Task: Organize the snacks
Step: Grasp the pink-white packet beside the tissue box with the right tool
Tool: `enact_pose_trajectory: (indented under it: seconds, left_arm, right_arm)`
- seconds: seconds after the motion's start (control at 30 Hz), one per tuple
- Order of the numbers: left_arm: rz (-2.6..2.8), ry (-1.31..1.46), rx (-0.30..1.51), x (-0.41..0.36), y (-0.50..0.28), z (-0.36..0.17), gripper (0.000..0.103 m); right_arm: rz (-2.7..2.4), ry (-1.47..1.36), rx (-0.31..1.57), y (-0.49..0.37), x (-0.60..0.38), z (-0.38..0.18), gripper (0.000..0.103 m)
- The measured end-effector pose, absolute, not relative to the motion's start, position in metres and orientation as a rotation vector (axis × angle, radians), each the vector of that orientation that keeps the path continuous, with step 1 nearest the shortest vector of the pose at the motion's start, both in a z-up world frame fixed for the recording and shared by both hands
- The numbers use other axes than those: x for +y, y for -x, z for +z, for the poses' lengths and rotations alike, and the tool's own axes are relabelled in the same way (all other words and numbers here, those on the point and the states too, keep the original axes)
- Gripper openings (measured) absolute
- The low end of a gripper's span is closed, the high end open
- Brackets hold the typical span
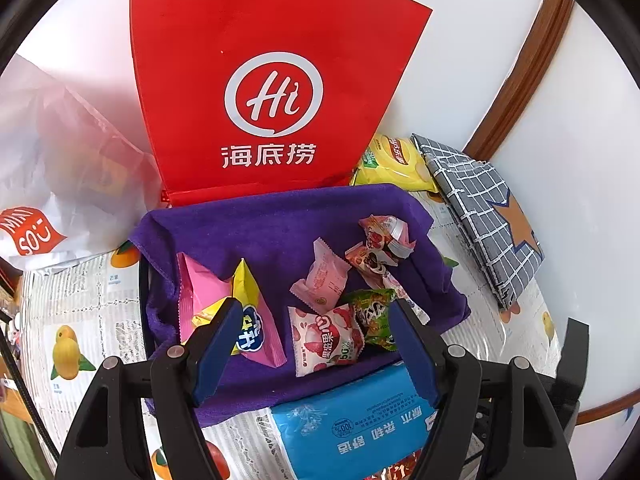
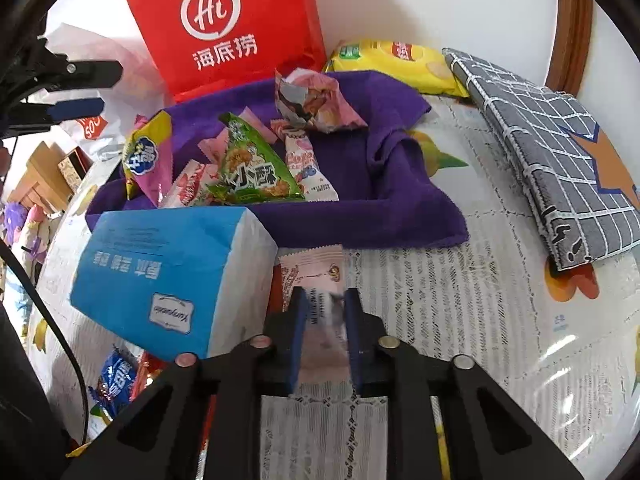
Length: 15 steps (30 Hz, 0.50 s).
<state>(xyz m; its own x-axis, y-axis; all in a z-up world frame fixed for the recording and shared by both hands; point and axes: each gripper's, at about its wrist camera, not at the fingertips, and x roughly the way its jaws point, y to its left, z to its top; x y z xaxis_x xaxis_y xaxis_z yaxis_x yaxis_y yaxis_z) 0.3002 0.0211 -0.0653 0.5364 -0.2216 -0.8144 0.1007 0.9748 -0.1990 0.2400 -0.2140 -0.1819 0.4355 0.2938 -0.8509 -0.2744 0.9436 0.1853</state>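
Observation:
A basket lined with purple cloth (image 1: 272, 224) holds several snack packets: a pink and yellow pack (image 1: 240, 312), a lychee jelly pack (image 1: 326, 340), a green pack (image 1: 374, 316), a pink wafer pack (image 1: 322, 278). My left gripper (image 1: 316, 312) is open and empty, hovering above the basket. My right gripper (image 2: 325, 300) is shut on a pale pink snack packet (image 2: 316, 276), held just above the table in front of the basket (image 2: 360, 224). The left gripper also shows in the right wrist view (image 2: 86, 88), at the far left.
A blue tissue pack (image 2: 160, 268) lies in front of the basket. A red Haidilao bag (image 1: 272, 92) stands behind it, with a white Miniso bag (image 1: 52, 184) at left. A yellow chips bag (image 2: 400, 64) and a grey checked cloth (image 2: 552, 160) lie at right. More snacks (image 2: 116, 380) sit lower left.

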Motion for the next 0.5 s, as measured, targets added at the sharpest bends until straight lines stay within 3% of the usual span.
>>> enact_pose_trajectory:
  seconds: [0.3,0.37,0.4,0.5]
  left_arm:
    - [-0.202,0.135,0.977,0.022,-0.297,-0.061,0.074]
    - [-0.202,0.138,0.976,0.023,-0.297,-0.061,0.074]
    - [-0.2,0.141,0.976,0.024,-0.297,-0.06,0.074]
    - [-0.198,0.148,0.974,0.026,-0.297,-0.059,0.074]
  right_arm:
    - [0.345,0.025,1.09,-0.235,-0.21,-0.188,0.019]
    - [0.353,0.034,1.084,-0.234,-0.206,-0.189,0.029]
    - [0.365,0.034,1.096,-0.236,-0.204,-0.192,0.043]
    - [0.363,0.033,1.12,-0.238,-0.201,-0.198,0.044]
